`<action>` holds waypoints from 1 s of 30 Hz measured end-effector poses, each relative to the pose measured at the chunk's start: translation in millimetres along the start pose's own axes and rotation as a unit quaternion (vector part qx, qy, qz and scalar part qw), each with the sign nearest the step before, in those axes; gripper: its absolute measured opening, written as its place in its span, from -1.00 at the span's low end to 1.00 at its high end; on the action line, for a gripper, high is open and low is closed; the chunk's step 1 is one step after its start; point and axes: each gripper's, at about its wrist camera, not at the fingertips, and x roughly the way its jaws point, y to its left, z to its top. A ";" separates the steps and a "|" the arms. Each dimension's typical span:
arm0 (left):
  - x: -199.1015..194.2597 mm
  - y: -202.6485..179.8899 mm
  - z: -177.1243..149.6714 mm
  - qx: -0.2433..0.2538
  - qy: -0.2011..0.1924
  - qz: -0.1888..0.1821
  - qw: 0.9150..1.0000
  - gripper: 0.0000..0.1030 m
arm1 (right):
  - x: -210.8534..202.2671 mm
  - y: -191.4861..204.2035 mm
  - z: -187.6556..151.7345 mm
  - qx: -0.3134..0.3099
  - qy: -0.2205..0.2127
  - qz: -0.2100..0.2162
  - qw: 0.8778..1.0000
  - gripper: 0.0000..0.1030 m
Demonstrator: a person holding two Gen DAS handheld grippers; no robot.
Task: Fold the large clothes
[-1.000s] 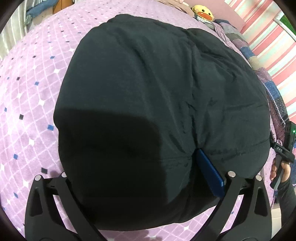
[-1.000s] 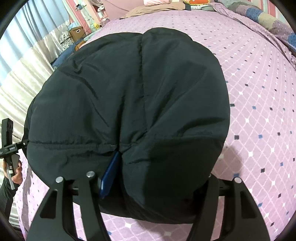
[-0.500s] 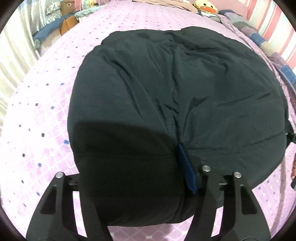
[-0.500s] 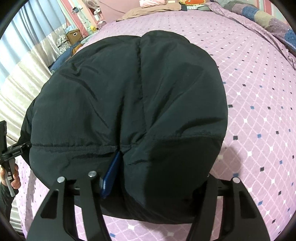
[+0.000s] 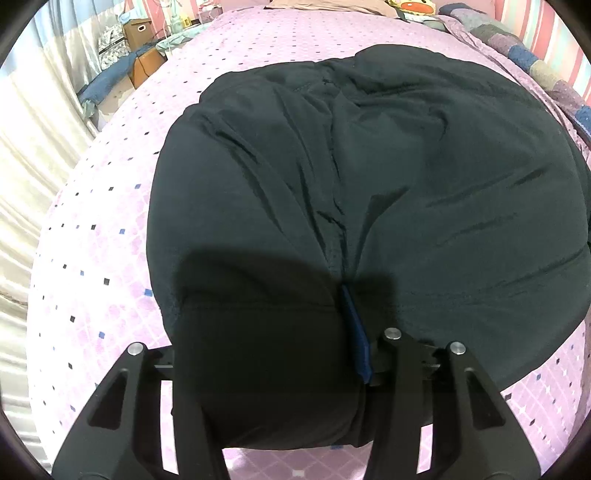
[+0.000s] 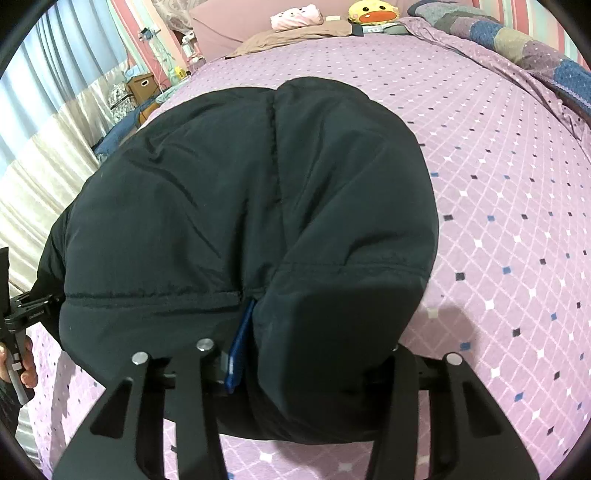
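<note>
A black padded jacket lies spread on the purple bedsheet. My left gripper has its jaws closing on the near hem's left part. A thick roll of black fabric fills the gap, and the blue pad presses into the crease down the jacket's middle. In the right wrist view the jacket shows the same crease. My right gripper is closing on the hem's right part, its blue pad pushed into the fabric. The outer finger of each gripper is hidden by cloth.
Pillows and a yellow duck toy lie at the head of the bed. A patchwork quilt runs along the right side. Curtains and a cardboard box stand off the left edge. A hand holds the left gripper's handle.
The left gripper's jaws have narrowed a lot onto the hem, and its view has swung so the jacket sits further right. The right jaws have narrowed a little and stayed in place.
</note>
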 end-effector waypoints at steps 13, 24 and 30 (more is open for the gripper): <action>-17.3 19.8 -14.5 0.006 -0.002 0.005 1.000 -0.26 | -5.5 1.7 2.7 0.008 -0.002 0.002 1.000 -0.25; -60.5 17.3 1.2 -0.003 -0.030 -0.023 0.999 -0.55 | -44.7 18.1 23.0 -0.008 -0.037 0.016 0.999 -0.56; -99.4 4.8 18.9 0.008 -0.069 -0.024 0.997 -0.58 | -81.8 49.3 39.7 -0.044 -0.092 0.015 0.995 -0.61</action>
